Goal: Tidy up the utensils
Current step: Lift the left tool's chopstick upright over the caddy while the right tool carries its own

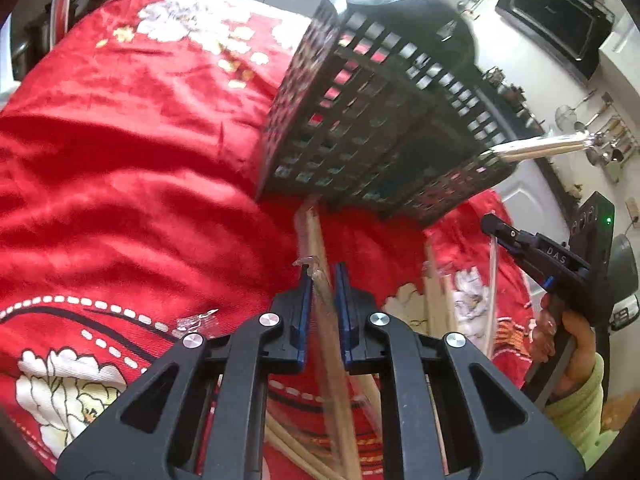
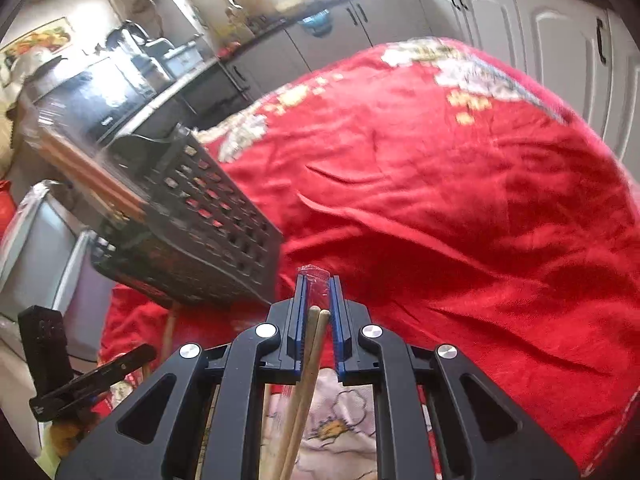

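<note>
- My left tool point(image 1: 322, 280) has its blue pads drawn in narrow on a wrapped pair of wooden chopsticks point(image 1: 320, 248); the clear sleeve runs up between the pads and its far end reaches the foot of the basket.
- My right tool point(image 2: 319, 294) is likewise clamped tight on a second pair of chopsticks point(image 2: 316, 332), two pale rounded ends showing between the pads, with a scrap of clear wrapper point(image 2: 316, 276) poking out past the tips.
- The black lattice utensil basket point(image 1: 360, 128) stands tilted on the red flowered cloth point(image 1: 120, 160), just ahead of both tools.
- In the basket: one shiny metal handle point(image 1: 540, 148) sticks out over the rim, and from the right view a bundle of brown chopsticks point(image 2: 88, 176), blurred, too smeared to count.
- More loose chopsticks point(image 1: 436, 300) lie on the cloth between my tools; at least three sticks, some in clear sleeves.
- From the left view I see my right hand point(image 1: 568, 344) in a green sleeve on the other tool's grip.
- Around: white cabinets point(image 2: 540, 40), a black oven point(image 1: 556, 16), hanging kitchen tools on the wall point(image 1: 608, 140).
</note>
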Available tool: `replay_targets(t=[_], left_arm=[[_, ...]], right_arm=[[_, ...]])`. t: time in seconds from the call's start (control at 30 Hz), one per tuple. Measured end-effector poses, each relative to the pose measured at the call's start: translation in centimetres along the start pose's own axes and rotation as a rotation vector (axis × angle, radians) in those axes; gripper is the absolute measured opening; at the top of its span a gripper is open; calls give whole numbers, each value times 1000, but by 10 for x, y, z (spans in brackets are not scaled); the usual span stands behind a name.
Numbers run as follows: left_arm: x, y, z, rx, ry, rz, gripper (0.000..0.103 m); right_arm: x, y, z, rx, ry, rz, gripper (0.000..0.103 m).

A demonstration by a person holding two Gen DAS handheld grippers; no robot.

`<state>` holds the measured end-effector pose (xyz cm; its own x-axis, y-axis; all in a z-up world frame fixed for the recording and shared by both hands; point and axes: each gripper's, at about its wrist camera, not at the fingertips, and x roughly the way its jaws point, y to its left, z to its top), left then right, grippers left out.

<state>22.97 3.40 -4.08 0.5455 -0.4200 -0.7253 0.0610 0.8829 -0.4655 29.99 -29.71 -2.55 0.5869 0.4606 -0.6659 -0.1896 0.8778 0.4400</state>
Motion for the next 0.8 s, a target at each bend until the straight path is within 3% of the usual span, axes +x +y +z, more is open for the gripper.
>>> replay_targets(t=[0.3,0.8], left_arm=[[-47,-27,18,78,-120,-38,4],[-95,-56,32,151,-236,-69,3]], right_arm=[[-51,46,0,-157,-100,38,10],[-118,117,-8,-346,-251,127,7]])
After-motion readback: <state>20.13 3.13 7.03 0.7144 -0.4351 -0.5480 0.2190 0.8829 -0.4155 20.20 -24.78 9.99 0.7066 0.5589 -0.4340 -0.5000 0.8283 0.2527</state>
